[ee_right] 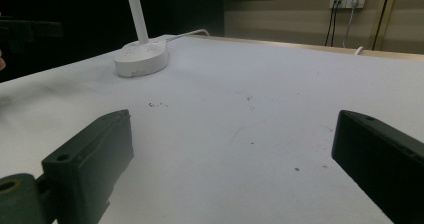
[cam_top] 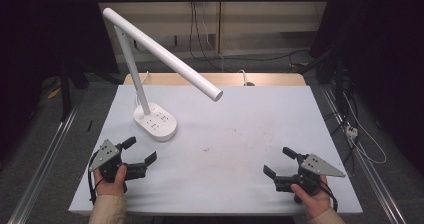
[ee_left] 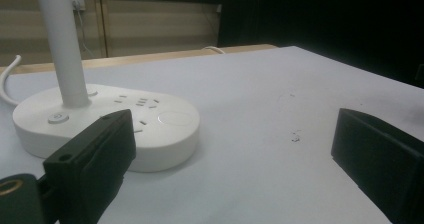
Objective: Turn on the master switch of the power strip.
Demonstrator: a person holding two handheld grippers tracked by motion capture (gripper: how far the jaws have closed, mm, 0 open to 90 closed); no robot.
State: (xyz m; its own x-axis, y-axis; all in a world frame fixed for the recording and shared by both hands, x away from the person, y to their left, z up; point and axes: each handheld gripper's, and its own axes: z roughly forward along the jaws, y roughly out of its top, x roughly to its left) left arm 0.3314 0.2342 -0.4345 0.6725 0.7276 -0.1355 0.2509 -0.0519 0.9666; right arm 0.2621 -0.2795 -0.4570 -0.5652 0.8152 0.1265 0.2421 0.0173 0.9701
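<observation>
White desk lamp stands at the surface's rear left, no legible markings. Left gripper near its base, jaws wide, empty. Right gripper well apart, jaws wide, empty.

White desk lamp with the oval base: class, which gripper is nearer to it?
Left. The left gripper sits just in front of the white desk lamp's oval base, empty; the right gripper rests far across the pale table.
</observation>
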